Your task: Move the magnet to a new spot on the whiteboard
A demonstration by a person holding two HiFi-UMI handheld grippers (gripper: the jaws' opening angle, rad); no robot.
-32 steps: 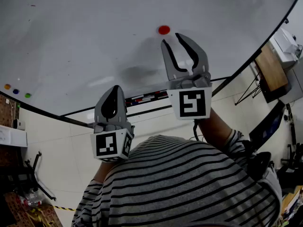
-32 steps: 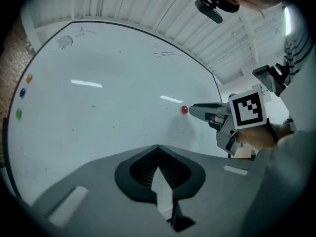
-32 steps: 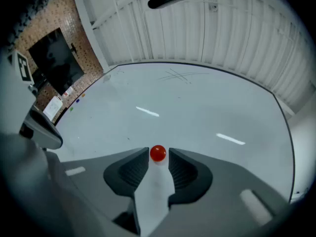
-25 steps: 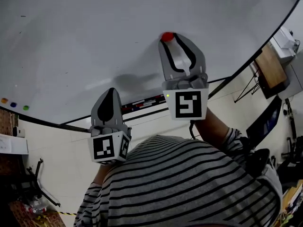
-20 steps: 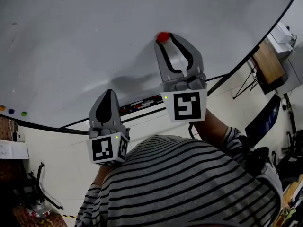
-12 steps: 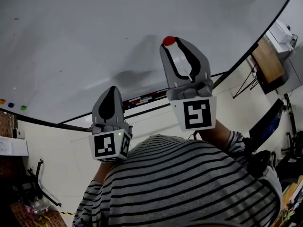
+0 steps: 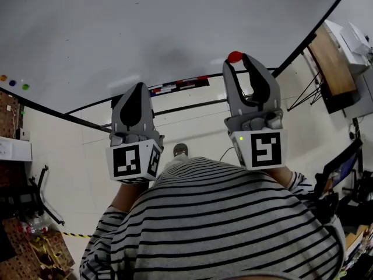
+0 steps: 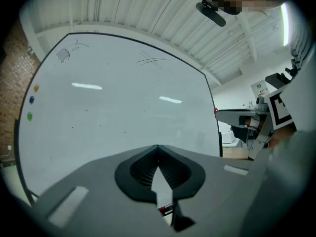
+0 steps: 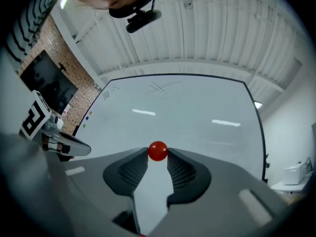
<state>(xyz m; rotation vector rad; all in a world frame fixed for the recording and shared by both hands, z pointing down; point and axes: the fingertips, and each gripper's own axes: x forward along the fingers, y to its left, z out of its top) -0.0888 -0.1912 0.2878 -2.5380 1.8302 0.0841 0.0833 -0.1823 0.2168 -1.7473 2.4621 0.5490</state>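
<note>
Gripping the red magnet [image 9: 158, 151] between its jaw tips, the right gripper [image 7: 238, 62] has pulled it off the whiteboard [image 7: 145, 34], where it sat a second ago; re-placing remains. Only the right gripper view shows both pads touching it. The left gripper [image 8: 158, 148] is closed and empty.

Red magnet [image 9: 157, 151], white whiteboard [image 9: 187, 107], black-and-white striped shirt [image 7: 221, 226]

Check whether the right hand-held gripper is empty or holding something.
Holding: the right hand-held gripper is shut on the red magnet, which sits pinched between its two jaw tips.
</note>
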